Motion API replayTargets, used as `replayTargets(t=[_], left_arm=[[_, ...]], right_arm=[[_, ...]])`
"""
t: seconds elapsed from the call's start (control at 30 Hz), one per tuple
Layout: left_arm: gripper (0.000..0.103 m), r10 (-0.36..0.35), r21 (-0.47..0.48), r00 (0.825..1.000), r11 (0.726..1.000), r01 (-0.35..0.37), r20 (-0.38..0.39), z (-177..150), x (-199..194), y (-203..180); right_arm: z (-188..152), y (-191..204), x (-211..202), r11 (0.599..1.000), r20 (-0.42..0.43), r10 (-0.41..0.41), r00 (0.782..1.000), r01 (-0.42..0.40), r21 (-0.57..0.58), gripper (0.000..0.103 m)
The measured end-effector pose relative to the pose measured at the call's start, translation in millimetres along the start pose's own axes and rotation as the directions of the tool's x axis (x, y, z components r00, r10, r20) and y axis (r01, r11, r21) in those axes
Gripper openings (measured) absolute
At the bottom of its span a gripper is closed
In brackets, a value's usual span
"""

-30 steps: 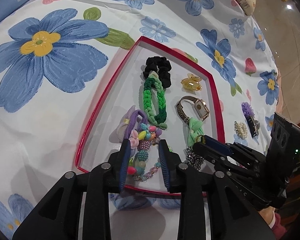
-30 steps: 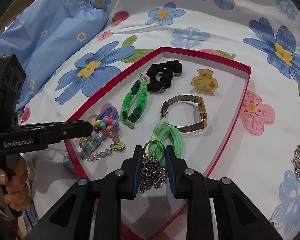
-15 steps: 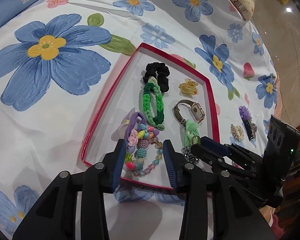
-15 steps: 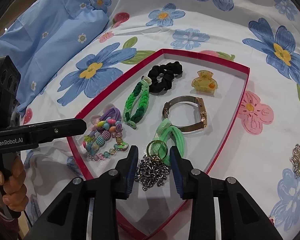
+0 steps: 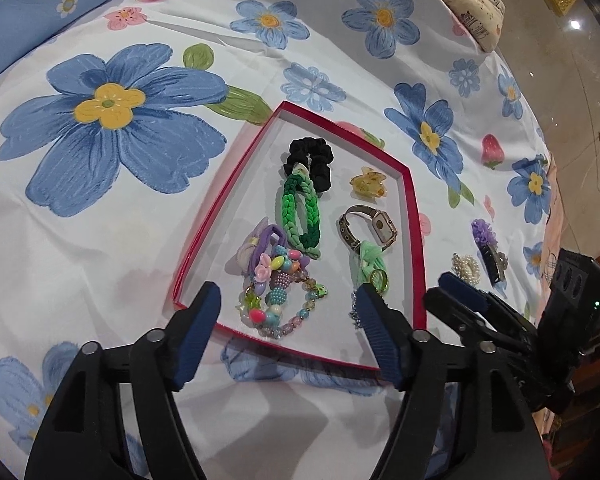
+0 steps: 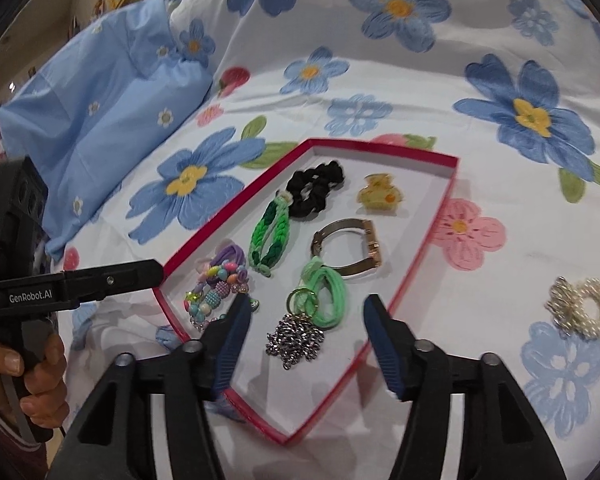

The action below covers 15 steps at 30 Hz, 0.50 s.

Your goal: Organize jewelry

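tray: your red-rimmed tray (image 5: 415,216) sat on the flowered bedsheet (image 5: 100,208), and most of the haul was already inside it.
near corner: beaded bracelet (image 5: 278,300) lay just beside the purple hair tie (image 5: 268,240); silver chain (image 6: 296,340) lay touching the mint green tie (image 6: 325,292).
middle: green braided band (image 5: 300,216) and the watch (image 5: 369,226) were down flat, the band overlapping the black scrunchie (image 5: 309,158).
far end: amber claw clip (image 5: 367,182) sat alone by the far rim.
left gripper (image 5: 290,334): jaws had just been opening, you'd let go, nothing pinched, bracelet framed between the pads but untouched.
right gripper (image 6: 305,340): same story, jaws had just been spreading, chain lay free on the tray floor between them.
left outside: pearl scrunchie (image 6: 581,308) and the purple flower clip (image 5: 487,246) waited on the sheet, well apart from the tray's right rim.
progress: i'd call it most of the way, two pieces to go by what showed.
next: likely you'd swing right for the pearls.
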State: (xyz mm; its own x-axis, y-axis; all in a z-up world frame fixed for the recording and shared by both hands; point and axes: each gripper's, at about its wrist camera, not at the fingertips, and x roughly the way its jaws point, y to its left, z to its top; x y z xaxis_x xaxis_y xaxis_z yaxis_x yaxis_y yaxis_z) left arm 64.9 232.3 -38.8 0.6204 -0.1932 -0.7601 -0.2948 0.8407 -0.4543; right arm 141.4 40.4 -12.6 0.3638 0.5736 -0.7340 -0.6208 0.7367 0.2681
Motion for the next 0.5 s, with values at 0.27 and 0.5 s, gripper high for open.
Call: replayTargets(t=[0.27, 0.5], left_arm=[[0.086, 0.011, -0.023, 1.000, 1.000, -0.011, 0.010, -13, -13, -1], [0.088, 0.051, -0.027, 0.998, 0.998, -0.050, 0.029, -32, -28, -6]], right_arm=[[-9, -12, -26, 0.996, 0.058, 0.022, 0.998, -0.027, 0.079, 0.072], [-22, -15, -50, 0.985, 0.124, 0.072, 0.990, -0.090, 0.147, 0.081]])
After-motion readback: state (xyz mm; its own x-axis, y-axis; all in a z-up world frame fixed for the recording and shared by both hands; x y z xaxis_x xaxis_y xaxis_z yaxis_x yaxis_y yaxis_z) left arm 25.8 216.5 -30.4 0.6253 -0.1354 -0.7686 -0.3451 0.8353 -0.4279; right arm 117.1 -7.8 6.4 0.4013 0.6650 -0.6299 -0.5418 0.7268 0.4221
